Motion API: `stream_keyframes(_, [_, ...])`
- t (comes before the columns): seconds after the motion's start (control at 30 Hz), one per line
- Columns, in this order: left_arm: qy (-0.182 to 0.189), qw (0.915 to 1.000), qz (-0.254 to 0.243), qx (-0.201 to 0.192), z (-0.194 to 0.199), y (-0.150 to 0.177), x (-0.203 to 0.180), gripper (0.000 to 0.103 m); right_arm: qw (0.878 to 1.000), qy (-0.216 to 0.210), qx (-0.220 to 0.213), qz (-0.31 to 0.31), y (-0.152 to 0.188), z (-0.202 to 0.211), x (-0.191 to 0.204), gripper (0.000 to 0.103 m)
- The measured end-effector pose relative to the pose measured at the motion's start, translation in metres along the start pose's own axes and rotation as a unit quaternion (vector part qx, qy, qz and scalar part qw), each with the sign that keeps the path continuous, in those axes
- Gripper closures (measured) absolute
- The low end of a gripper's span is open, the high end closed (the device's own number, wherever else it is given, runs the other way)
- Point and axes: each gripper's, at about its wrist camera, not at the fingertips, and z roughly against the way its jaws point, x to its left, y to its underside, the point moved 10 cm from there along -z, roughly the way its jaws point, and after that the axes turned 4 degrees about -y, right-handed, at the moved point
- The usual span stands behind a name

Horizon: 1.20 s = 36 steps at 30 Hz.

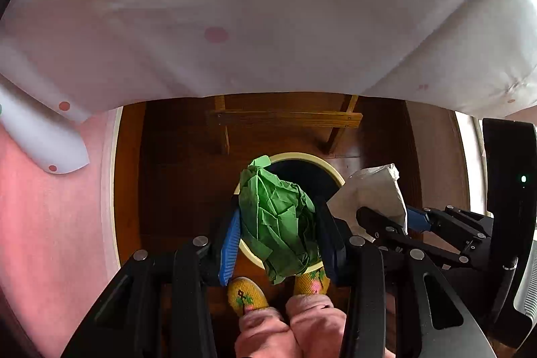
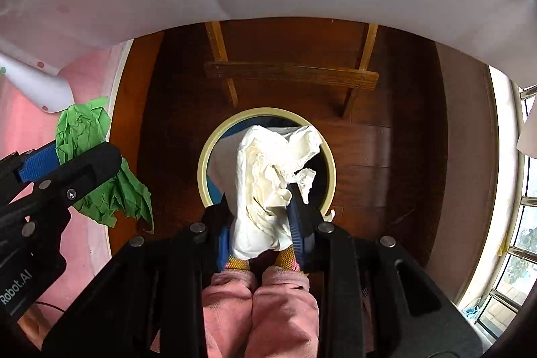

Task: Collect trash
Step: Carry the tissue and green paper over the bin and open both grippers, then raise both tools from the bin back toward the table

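Fingers [image 1: 231, 237] of the left gripper [image 1: 278, 230] are clenched on the green paper wad [image 1: 278, 217], hanging over the bin's [image 1: 330, 171] rim at approx 7 o'clock; the right gripper [image 2: 265, 223] is clamped on the white paper wad [image 2: 268, 170], right above the bin mouth. Both wads look light, soft, crushable w/ loose flaps, so prob best pinched mid-bulk, not by a flap. They should drop free once let go, tho a flap could snag on a pad.

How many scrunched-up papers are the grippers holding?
2. The green paper is in the left gripper, the white paper in the right gripper, both above the bin.
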Motion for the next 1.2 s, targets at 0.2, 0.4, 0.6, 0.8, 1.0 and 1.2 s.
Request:
stream_keyframes(0.2, [0.009,0.9999,0.005,0.010,-0.064,0.004,0.009,0.061,1.000,0.010,0.014,-0.013,-0.008,-0.067,-0.009,0.077])
stream_keyframes(0.4, [0.022,0.9992,0.006,0.034,-0.105,0.009,0.021,0.025,0.999,0.004,0.026,-0.035,-0.004,-0.108,-0.021,0.071])
stream_keyframes(0.6, [0.030,0.9992,0.014,0.025,-0.106,0.010,0.029,0.008,0.998,-0.034,0.017,-0.040,-0.011,-0.113,-0.019,0.041])
stream_keyframes(0.8, [0.023,0.9995,0.022,0.008,-0.084,0.005,0.034,0.004,0.999,-0.028,0.009,-0.037,-0.016,-0.089,-0.010,0.036])
stream_keyframes(1.0, [0.027,0.9990,0.032,-0.011,-0.032,-0.001,0.042,0.004,0.999,-0.020,0.003,-0.039,-0.013,-0.050,-0.006,0.035])
stream_keyframes(1.2, [0.024,0.9984,0.041,-0.032,0.043,-0.006,0.046,0.004,0.999,-0.025,-0.008,-0.030,-0.010,0.016,0.004,0.035])
